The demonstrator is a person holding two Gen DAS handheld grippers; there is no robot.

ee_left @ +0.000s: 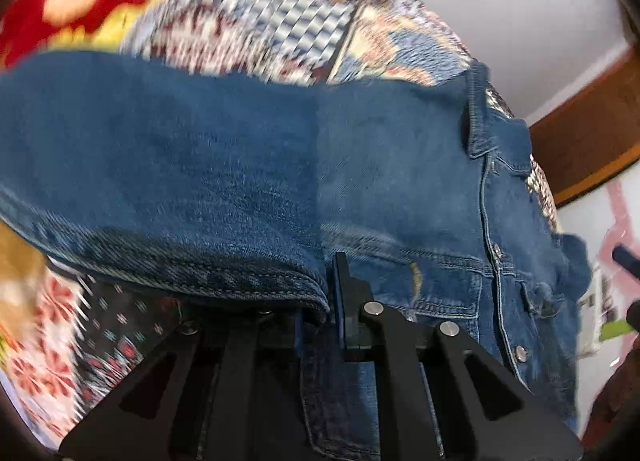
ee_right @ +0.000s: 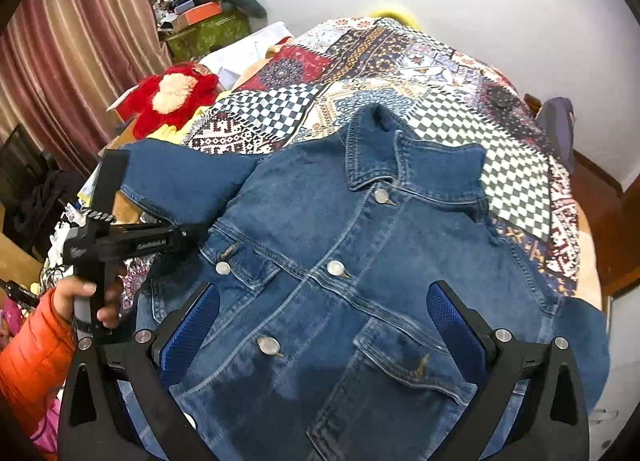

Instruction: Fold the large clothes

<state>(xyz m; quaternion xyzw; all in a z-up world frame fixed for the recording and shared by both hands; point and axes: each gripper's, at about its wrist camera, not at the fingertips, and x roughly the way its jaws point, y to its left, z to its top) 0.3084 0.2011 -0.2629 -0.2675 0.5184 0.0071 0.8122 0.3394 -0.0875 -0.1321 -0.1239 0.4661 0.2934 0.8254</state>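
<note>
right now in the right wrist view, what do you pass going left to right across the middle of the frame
striped curtain → red plush toy → left gripper clamped on the sleeve → denim jacket laid front-up → checkered patch of the patchwork bedspread → wooden bed frame

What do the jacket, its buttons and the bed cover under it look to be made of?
The jacket looks like mid-blue denim: twill weave, pale double-stitched seams, faded patches. Its buttons look like dull silver metal, round with a soft shine. The bed cover looks like thin matte printed cloth, probably cotton; whether its patchwork pattern is sewn or printed cannot be told.
</note>
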